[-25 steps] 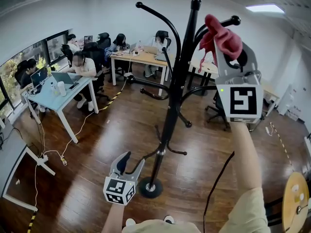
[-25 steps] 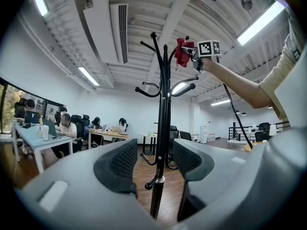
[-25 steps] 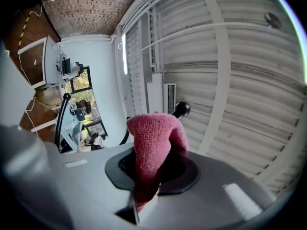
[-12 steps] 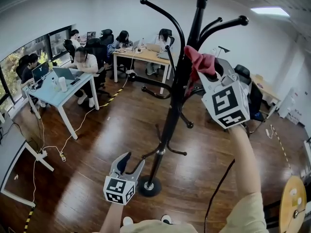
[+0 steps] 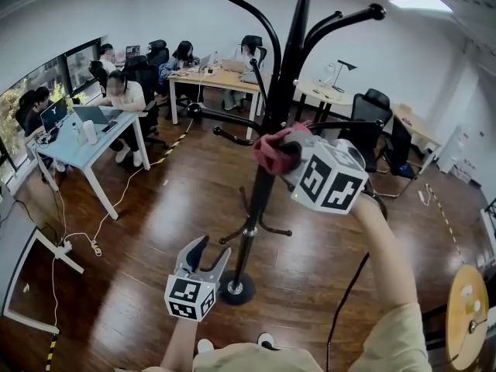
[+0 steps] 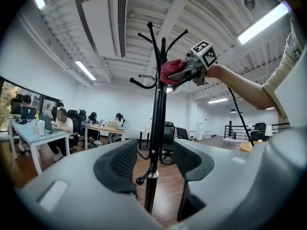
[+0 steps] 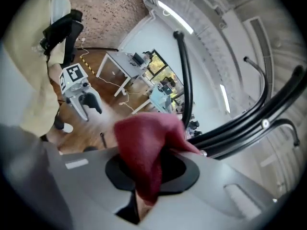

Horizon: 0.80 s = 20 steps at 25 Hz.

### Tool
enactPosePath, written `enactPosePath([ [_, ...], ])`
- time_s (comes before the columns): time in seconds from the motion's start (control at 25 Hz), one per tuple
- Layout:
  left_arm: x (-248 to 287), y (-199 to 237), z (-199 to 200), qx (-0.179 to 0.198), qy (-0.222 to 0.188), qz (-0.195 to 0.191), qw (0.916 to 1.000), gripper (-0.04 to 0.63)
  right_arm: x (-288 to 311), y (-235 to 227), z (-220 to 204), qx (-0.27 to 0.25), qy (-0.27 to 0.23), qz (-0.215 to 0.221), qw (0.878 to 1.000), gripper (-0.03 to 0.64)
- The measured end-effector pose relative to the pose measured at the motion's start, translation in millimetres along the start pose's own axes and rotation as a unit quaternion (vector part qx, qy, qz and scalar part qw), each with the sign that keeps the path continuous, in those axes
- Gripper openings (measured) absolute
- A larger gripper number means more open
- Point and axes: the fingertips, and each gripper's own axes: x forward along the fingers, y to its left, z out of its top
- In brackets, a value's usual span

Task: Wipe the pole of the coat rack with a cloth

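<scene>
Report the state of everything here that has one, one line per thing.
red cloth, bunched, clamped in the right gripper, against the pole.
right gripper, shut on the red cloth, held at mid-pole height.
left gripper, open, empty, held low near the base.
coat rack pole, upright; hooks bare.

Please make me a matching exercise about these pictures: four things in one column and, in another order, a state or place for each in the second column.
1. cloth
2. left gripper
3. right gripper
4. base of the coat rack

A. stands on the wooden floor
B. jaws apart, holds nothing
C. red, against the pole
D. shut on the cloth

Pairs: 1-C, 2-B, 3-D, 4-A
</scene>
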Motion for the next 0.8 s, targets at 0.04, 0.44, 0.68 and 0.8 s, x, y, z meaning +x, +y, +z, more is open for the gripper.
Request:
enactPosePath([
  [0.04, 0, 0, 1, 0.0, -0.001, 0.0, 1.0, 0.222, 6, 6, -1, 0.013, 0.002, 0.025, 1.0, 0.043],
  [0.44, -11, 13, 2, -0.002, 0.0, 0.017, 0.9999, 0.222, -1, 18, -11, 0.216, -0.031, 0.185, 0.958, 0.043],
  [0.68, -9, 10, 2, 0.001, 0.0, 0.016, 0.9999, 0.222, -61, 34, 3, 0.256, -0.056, 0.271, 0.926, 0.043],
  [0.8, -8, 9, 3, 0.002, 0.001, 0.016, 0.9999, 0.221, -93, 58, 10, 0.23, -0.073, 0.317, 0.917, 0.041],
])
